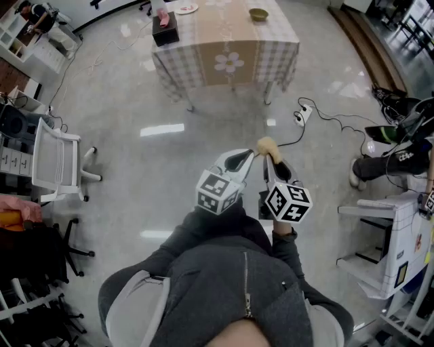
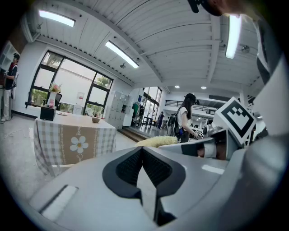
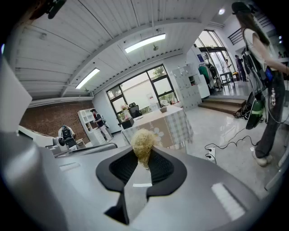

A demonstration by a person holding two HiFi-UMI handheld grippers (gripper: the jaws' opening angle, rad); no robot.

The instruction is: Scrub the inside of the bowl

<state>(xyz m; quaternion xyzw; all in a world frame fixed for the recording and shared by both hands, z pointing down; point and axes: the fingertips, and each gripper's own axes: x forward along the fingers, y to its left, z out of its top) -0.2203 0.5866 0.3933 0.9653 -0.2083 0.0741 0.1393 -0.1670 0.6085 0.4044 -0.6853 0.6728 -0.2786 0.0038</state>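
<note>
Right gripper view: my right gripper pinches a yellow scrubber, its base hidden in the jaws. My left gripper is closed, empty; the bowl sits far off, tiny.

From the head: steeply down over the wearer's chest onto the floor, with the left hand-held gripper and right hand-held gripper close below centre. The desk lies well off at the top of frame.

From the left hand-held gripper: nearly level along its own jaws, close up, facing the desk's flowered front edge far off at left. The right hand-held gripper sits just beside at right.

From the right hand-held gripper: along its jaws, with the same desk far ahead.

Shared by all three: the desk and the scrubber.
</note>
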